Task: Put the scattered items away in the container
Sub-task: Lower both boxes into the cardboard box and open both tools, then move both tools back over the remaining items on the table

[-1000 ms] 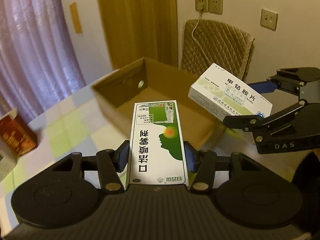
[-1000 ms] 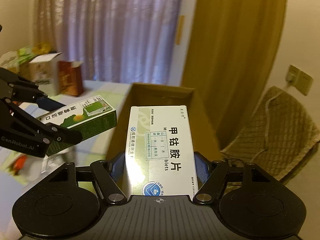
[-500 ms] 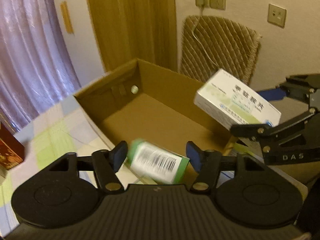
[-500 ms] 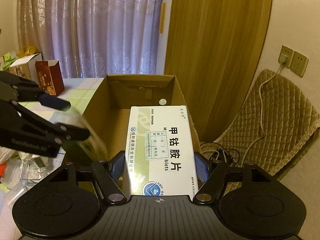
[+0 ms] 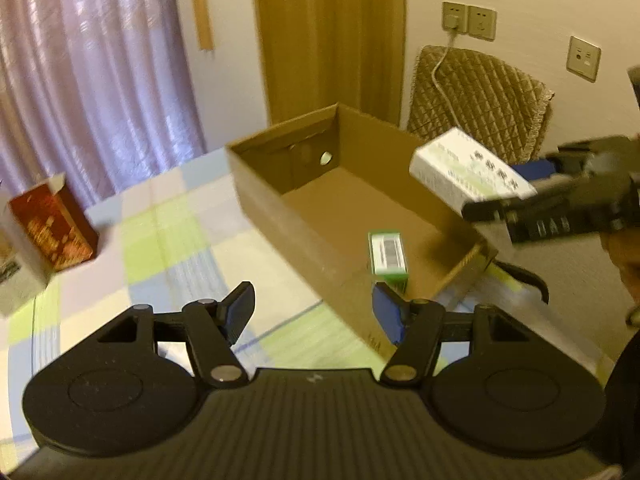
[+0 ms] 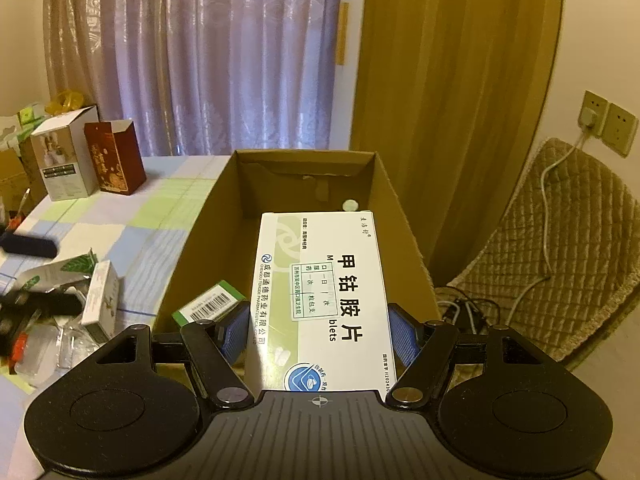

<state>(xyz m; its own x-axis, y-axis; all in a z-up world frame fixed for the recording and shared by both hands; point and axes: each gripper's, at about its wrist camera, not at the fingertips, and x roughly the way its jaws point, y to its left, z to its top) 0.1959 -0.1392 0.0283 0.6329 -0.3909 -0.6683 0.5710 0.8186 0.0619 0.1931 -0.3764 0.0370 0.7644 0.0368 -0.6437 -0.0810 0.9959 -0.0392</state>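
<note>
Cardboard container: the open brown box (image 6: 208, 248) sat on the checked tablecloth (image 5: 172, 240), its floor mostly bare.
Green carton: the small green box with a barcode (image 5: 388, 258) lay inside the container, near its close corner; it showed in the right wrist view too (image 6: 210, 307). That item counted as done.
White medicine box: the large white carton with green print (image 6: 324, 300) was pinched between the pads of the right gripper (image 6: 318, 338), held above the container's near end and not yet released. From the left wrist view it hung over the box's right rim (image 5: 468, 178).
Left gripper: its fingers were spread wide with nothing between them (image 5: 314, 312), hanging over the tablecloth just outside the container wall.
Left to tidy: a white carton (image 6: 100, 300), a torn green-leaf packet (image 6: 60, 272) and clear plastic wrappers lay in a loose pile on the table, well apart from the container.
Other boxes: a red carton (image 6: 116, 162) and a white one (image 6: 64, 164) stood upright farther back; whether these belonged to the job could not be told.
Progress, as judged: early, one item in, one about to go, several remaining.
</note>
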